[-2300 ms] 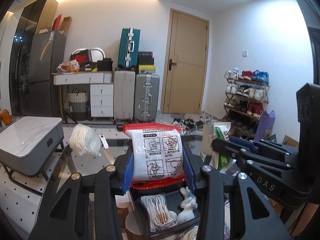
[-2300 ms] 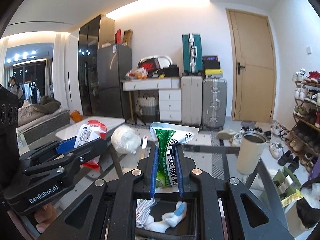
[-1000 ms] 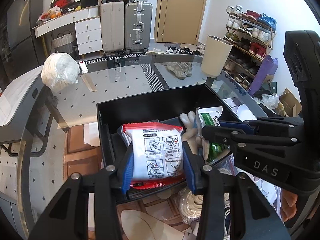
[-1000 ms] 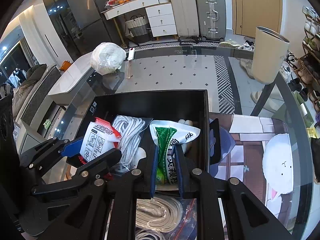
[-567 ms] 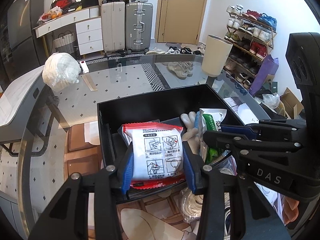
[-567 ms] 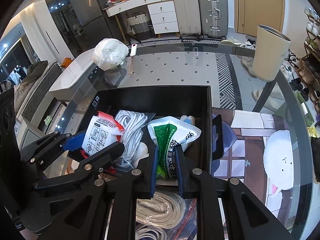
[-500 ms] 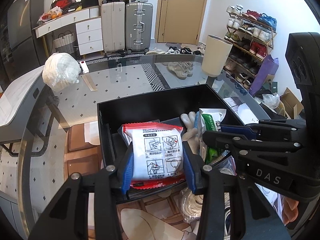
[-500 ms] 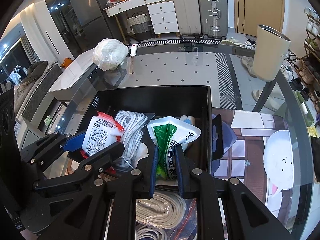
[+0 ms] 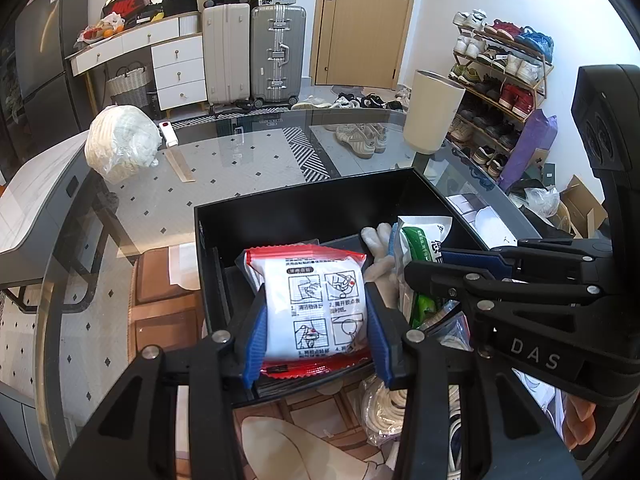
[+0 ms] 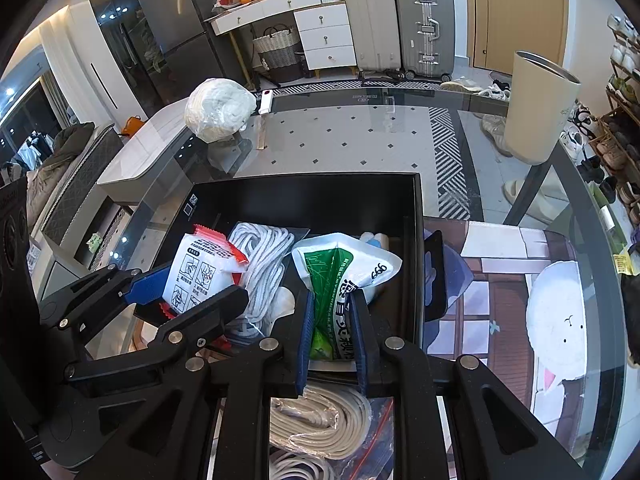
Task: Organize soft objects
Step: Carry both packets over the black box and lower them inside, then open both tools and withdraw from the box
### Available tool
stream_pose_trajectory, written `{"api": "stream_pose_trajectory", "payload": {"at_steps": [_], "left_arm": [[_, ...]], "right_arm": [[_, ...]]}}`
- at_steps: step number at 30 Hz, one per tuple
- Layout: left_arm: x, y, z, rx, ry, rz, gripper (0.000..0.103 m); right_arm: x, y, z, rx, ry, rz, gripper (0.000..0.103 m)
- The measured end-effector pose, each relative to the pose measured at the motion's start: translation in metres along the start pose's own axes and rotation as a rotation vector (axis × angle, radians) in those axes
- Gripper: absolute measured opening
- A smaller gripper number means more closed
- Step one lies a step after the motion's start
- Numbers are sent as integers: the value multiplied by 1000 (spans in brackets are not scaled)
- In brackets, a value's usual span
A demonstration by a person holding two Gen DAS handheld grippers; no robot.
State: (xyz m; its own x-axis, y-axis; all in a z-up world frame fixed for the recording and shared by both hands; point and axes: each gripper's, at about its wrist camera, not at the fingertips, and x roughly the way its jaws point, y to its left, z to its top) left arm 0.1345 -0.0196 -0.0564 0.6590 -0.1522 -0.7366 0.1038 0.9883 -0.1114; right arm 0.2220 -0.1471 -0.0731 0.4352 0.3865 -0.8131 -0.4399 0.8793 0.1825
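1. Left gripper (image 9: 316,312): clamped on the red-edged packet (image 9: 316,300), held above the black box (image 9: 304,210), presumably for dropping in.
2. Right gripper (image 10: 332,320): pinched on the green pouch (image 10: 340,276), likewise over the box.

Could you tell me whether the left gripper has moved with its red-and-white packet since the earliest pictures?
Yes. The left gripper now holds the red-and-white packet low over the black box; earlier it was raised against the far-wall suitcases.
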Motion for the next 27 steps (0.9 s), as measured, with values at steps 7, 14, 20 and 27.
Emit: {"api": "stream_pose_trajectory", "payload": {"at_steps": [7, 14, 20, 27], "left_arm": [[-1, -1, 0, 11, -4, 19, 45], [-16, -1, 2, -5, -35, 29, 61], [-40, -6, 1, 19, -64, -4, 62], [-56, -11, -9, 44, -53, -23, 62]], "right_arm": [[-3, -1, 0, 5, -11, -2, 21], [-8, -1, 4, 17, -30, -2, 26], [-28, -1, 2, 0, -69, 19, 38], [-57, 0, -9, -40, -100, 36, 44]]}}
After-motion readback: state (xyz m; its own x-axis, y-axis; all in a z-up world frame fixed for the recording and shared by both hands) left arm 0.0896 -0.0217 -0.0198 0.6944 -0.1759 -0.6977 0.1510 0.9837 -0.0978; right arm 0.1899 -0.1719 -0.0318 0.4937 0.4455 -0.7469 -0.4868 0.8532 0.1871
